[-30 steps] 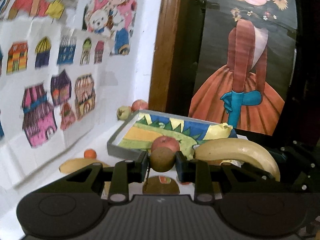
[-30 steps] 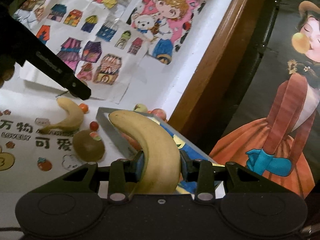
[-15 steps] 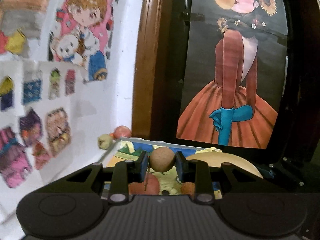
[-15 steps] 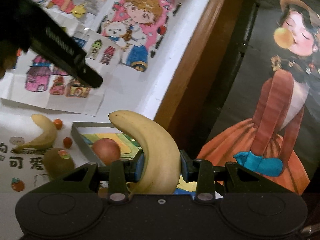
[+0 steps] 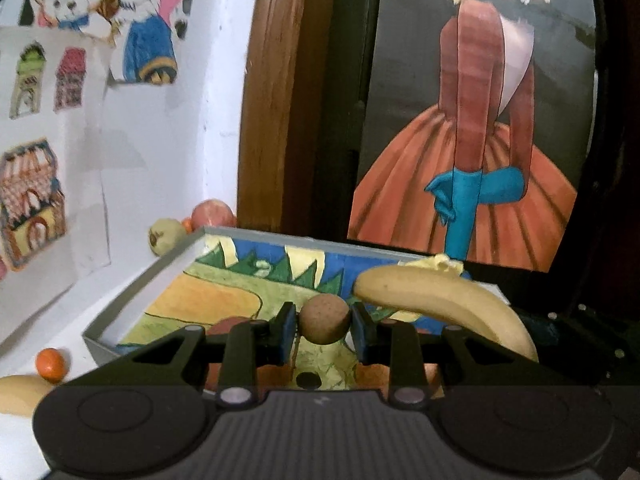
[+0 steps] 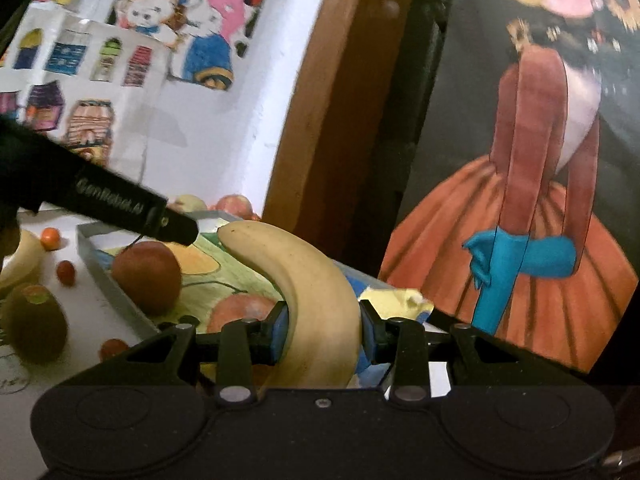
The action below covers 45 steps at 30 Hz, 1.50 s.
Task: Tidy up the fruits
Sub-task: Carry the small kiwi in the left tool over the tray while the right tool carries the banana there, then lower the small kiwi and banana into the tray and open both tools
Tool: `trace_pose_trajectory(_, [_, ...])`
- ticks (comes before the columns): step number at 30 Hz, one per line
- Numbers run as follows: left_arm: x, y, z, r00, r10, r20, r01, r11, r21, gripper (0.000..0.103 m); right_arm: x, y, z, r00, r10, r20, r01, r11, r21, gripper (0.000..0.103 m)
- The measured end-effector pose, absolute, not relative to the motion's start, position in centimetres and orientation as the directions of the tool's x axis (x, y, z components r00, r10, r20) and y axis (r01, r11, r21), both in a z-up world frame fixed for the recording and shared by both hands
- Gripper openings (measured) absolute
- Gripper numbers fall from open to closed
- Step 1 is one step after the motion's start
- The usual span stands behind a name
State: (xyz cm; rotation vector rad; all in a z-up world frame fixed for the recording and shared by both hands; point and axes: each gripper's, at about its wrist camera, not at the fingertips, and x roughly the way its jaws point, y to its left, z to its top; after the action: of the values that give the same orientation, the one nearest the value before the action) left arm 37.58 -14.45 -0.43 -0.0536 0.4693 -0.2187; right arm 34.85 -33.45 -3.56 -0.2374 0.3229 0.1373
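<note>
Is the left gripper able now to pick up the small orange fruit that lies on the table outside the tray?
Probably not yet. The left gripper is shut on a round brown fruit, so it has no free grip. The small orange fruit itself lies uncovered beside the tray.

I see a home, likely a child's corner: crayon drawings [image 6: 120, 60] cover the white wall at ten o'clock, a wooden door frame [image 6: 320, 120] at twelve, a painted poster [image 6: 532, 200] at two.

A white table [image 6: 100, 320] carries a grey tray [image 6: 120, 300], a kiwi [image 6: 34, 326], a banana [image 6: 18, 260] and small orange fruits [image 6: 51, 238].
</note>
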Motion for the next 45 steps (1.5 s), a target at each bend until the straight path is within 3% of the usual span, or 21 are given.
trace_pose_trajectory(26, [40.2,-15.4,-3.6,0.832,-0.229,-0.505,0.207,0.973,-0.1,0.032,40.5,-36.5,-5.0,0.855,0.143,-0.498,-0.112,0.989,0.092,0.039])
trace_pose_trajectory(35, [40.1,-15.6,-3.9,0.826,-0.229,-0.516,0.206,0.973,-0.103,0.033,40.3,-36.2,-4.3,0.869,0.147,-0.472,-0.127,0.989,0.075,0.035])
trace_pose_trajectory(39, [39.8,-15.5,-3.6,0.829,-0.226,-0.512,0.202,0.974,-0.103,0.04,39.9,-36.2,-4.3,0.873,0.135,-0.469,-0.118,0.991,0.066,0.037])
trace_pose_trajectory(41, [39.7,-15.4,-3.3,0.83,-0.231,-0.507,0.204,0.973,-0.109,0.044,39.5,-36.3,-4.0,0.878,0.13,-0.461,-0.114,0.992,0.061,0.043])
trace_pose_trajectory(43, [39.2,-15.3,-2.9,0.834,-0.24,-0.497,0.209,0.971,-0.117,0.052,39.0,-36.4,-3.7,0.884,0.128,-0.45,-0.115,0.992,0.058,0.049])
trace_pose_trajectory(45, [38.5,-15.2,-2.3,0.841,-0.251,-0.479,0.22,0.968,-0.122,0.07,38.4,-36.5,-3.2,0.891,0.122,-0.436,-0.113,0.993,0.045,0.054])
